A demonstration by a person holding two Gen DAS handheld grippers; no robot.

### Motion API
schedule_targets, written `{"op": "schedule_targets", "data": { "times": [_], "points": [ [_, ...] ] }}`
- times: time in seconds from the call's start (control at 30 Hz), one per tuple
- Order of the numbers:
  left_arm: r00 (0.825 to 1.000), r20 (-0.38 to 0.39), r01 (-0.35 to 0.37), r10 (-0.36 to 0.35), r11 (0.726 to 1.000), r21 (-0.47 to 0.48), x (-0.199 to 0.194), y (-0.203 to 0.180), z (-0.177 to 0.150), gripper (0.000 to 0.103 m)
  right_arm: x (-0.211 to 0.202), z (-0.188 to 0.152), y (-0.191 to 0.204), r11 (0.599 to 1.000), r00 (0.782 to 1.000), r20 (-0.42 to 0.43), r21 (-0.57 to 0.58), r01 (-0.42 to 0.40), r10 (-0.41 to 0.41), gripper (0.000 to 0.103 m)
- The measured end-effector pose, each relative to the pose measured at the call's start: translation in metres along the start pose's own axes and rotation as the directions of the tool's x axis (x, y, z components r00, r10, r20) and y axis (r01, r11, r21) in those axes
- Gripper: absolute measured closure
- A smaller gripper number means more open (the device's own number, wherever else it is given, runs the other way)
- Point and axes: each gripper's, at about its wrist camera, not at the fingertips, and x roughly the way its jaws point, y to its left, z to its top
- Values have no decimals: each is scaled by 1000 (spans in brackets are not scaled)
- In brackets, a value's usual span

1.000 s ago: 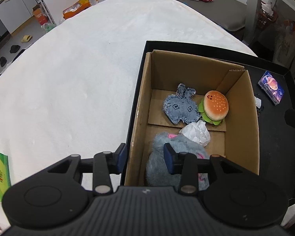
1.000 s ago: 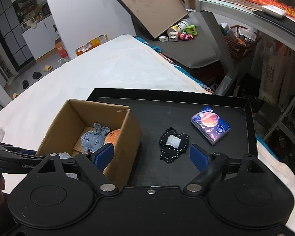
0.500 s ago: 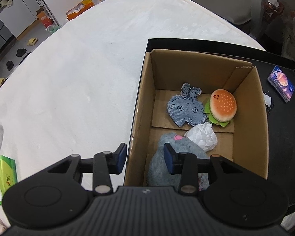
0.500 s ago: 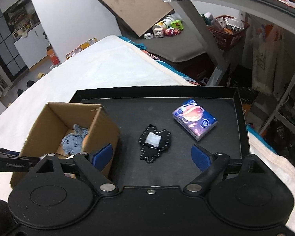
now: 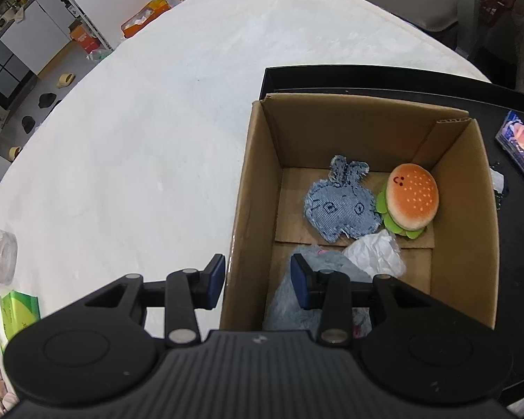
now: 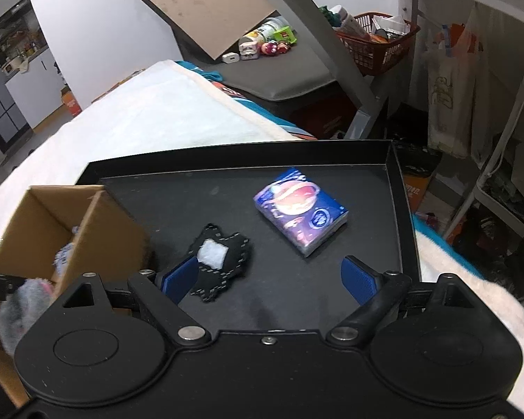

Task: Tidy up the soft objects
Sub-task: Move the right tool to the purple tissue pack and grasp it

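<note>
- Left gripper (image 5: 256,281) sat part-open, straddling the left wall of the box (image 5: 251,188), gripping nothing.
- Box held denim toy (image 5: 339,206), burger (image 5: 410,200), grey plush (image 5: 297,300).
- Right gripper (image 6: 269,277) was wide open, empty, over tray (image 6: 400,188); black patch (image 6: 223,258) touched its left finger, tissue pack (image 6: 302,214) lay beyond.

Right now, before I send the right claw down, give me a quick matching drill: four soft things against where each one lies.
Things:
1. burger plush
2. denim rabbit
3. black patch
4. tissue pack

Places:
A. on the tray, far side, right of the black item
B. in the box, against its right wall
C. on the tray, just right of the box
D. in the box, left of the burger

Pairs: 1-B, 2-D, 3-C, 4-A
</note>
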Motion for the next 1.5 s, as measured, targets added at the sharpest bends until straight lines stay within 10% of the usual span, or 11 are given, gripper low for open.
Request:
{"op": "schedule_targets", "data": {
  "times": [1.17, 1.5],
  "points": [
    [992, -76, -89, 96, 991, 99, 23, -22, 22, 63, 76, 14, -25, 985, 995, 52, -148, 87, -80, 11],
    [992, -76, -94, 102, 991, 100, 22, -25, 22, 63, 70, 12, -26, 988, 995, 92, -151, 42, -29, 46]
  ]
}}
